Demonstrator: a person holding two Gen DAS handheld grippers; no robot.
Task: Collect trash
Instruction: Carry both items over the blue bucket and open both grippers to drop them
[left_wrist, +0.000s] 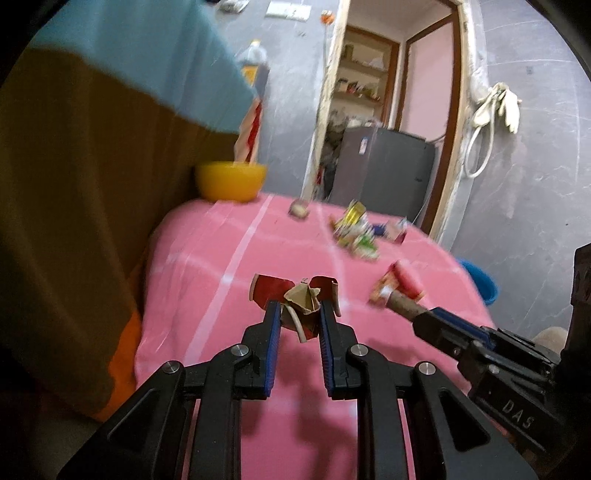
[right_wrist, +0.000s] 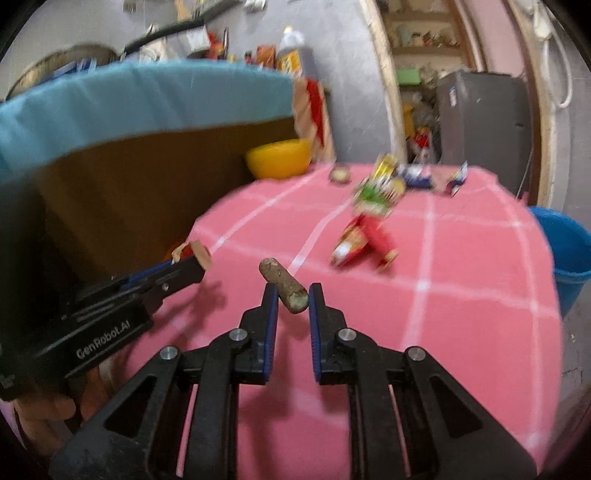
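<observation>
My left gripper (left_wrist: 296, 308) is shut on a crushed red paper cup (left_wrist: 295, 297) and holds it above the pink checked cloth (left_wrist: 207, 258). My right gripper (right_wrist: 290, 293) is shut on a short brown stick-like piece (right_wrist: 283, 285), also held above the cloth. The right gripper also shows in the left wrist view (left_wrist: 413, 314) with the brown piece (left_wrist: 402, 304). The left gripper shows at the left of the right wrist view (right_wrist: 192, 264). More trash lies farther on: a red wrapper (right_wrist: 364, 242), a green and yellow wrapper pile (right_wrist: 376, 188), a blue and white packet (right_wrist: 417, 175).
A yellow bowl (left_wrist: 231, 181) stands at the cloth's far left corner. A brown board with a blue top (left_wrist: 92, 147) rises along the left. A blue bucket (right_wrist: 565, 243) stands off the table's right edge. A small round item (left_wrist: 298, 209) lies beyond. A grey fridge (left_wrist: 380, 166) stands in the doorway.
</observation>
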